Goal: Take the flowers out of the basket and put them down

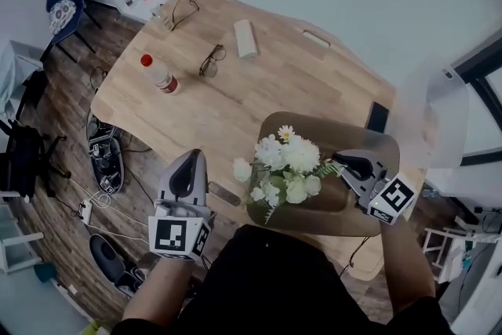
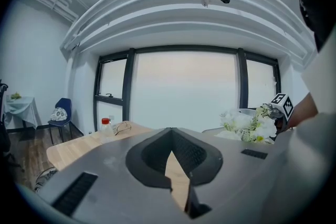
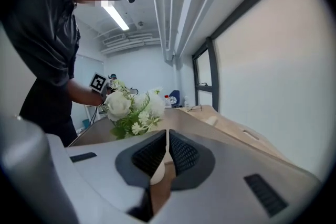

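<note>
A bunch of white flowers (image 1: 286, 169) with green leaves stands on the left part of the dark brown oval basket (image 1: 345, 133), at the near edge of the wooden table (image 1: 235, 102). My right gripper (image 1: 343, 162) is just right of the bunch and points at it, jaws shut. In the right gripper view the flowers (image 3: 131, 107) lie ahead and to the left of the right gripper (image 3: 167, 132), with nothing visible between its jaws. My left gripper (image 1: 192, 155) hovers off the table's near edge, left of the flowers (image 2: 249, 126). The left gripper (image 2: 170, 152) is shut and empty.
On the table lie a red-capped bottle (image 1: 159, 74), two pairs of glasses (image 1: 212, 60) (image 1: 183, 10), a white case (image 1: 245, 38) and a black phone (image 1: 377, 117). Cables and shoes (image 1: 106, 161) litter the floor at the left. A blue chair (image 1: 63, 8) stands far left.
</note>
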Motion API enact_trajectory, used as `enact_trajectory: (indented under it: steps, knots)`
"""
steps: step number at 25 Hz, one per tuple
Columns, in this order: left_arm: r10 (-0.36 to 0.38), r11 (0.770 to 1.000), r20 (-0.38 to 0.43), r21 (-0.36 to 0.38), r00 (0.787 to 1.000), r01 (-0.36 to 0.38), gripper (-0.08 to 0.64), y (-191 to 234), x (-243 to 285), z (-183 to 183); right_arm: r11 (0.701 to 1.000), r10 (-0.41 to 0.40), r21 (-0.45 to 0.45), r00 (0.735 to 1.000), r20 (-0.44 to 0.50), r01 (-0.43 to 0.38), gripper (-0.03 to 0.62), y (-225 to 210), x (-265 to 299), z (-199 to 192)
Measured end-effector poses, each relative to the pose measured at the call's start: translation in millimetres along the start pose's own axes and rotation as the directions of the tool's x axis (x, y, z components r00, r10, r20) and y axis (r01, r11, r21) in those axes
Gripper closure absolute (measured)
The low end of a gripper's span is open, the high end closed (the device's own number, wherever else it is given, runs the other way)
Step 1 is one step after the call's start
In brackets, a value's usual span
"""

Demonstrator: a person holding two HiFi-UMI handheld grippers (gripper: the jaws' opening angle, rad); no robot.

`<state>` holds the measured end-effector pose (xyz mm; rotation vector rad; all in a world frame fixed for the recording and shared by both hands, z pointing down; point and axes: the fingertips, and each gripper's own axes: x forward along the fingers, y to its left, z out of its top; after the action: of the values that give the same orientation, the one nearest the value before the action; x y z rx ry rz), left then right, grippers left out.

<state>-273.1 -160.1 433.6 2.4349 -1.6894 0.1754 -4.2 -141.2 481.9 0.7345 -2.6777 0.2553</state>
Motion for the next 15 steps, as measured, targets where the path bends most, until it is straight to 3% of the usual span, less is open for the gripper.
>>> enact_trajectory:
  steps: [7, 12, 15]
  knots:
    - [0.02, 1.0, -0.027, -0.007, 0.999, -0.02, 0.555, 7.3, 5.4, -11.6, 0.99, 0.12, 0.081, 0.989, -0.09, -0.113, 0.568, 8.1, 20.3, -32.8]
    - [0.03, 1.0, -0.041, -0.009, 0.999, -0.03, 0.555, 11.1, 7.6, -15.3, 0.985, 0.172, 0.038, 0.977, -0.124, -0.169, 0.562, 16.1, 29.5, -40.5]
    - [0.029, 0.999, -0.044, -0.012, 0.999, -0.03, 0.555, 12.2, 9.2, -18.4, 0.971, 0.24, 0.049, 0.961, -0.139, -0.236, 0.461, 26.9, 36.8, -45.3]
